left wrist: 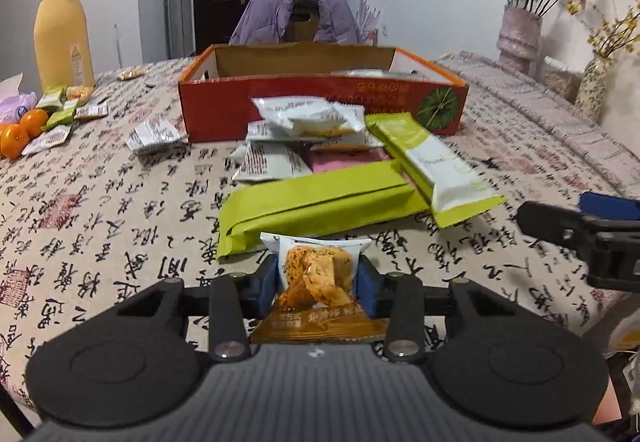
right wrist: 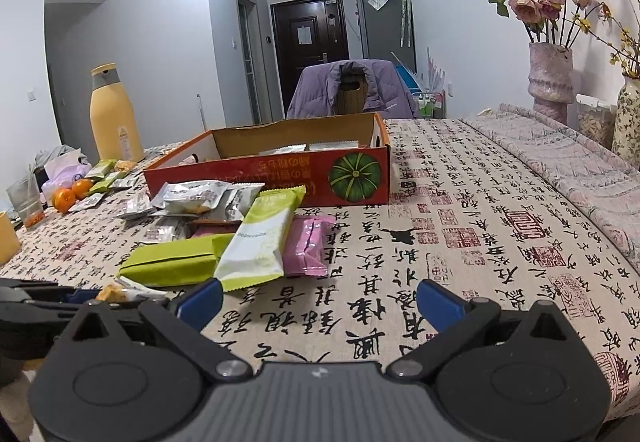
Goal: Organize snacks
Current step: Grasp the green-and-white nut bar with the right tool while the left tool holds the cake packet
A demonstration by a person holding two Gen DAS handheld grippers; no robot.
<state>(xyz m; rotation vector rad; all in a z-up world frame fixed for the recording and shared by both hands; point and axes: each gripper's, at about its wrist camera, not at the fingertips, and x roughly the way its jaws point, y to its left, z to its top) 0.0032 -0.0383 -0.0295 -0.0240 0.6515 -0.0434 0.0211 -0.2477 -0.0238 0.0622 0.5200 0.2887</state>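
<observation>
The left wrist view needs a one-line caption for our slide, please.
Left tongs grip a snack packet before the orange box on the table.

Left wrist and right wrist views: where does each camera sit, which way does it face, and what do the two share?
Left wrist: rides the left gripper, facing across the table toward the red box; its fingers clamp a snack packet, and the right gripper shows at the right edge.
Right wrist: rides the right gripper, jaws open over bare tablecloth, same heading; the left gripper shows at lower left.
Shared: box, green packs, yellow bottle.
</observation>
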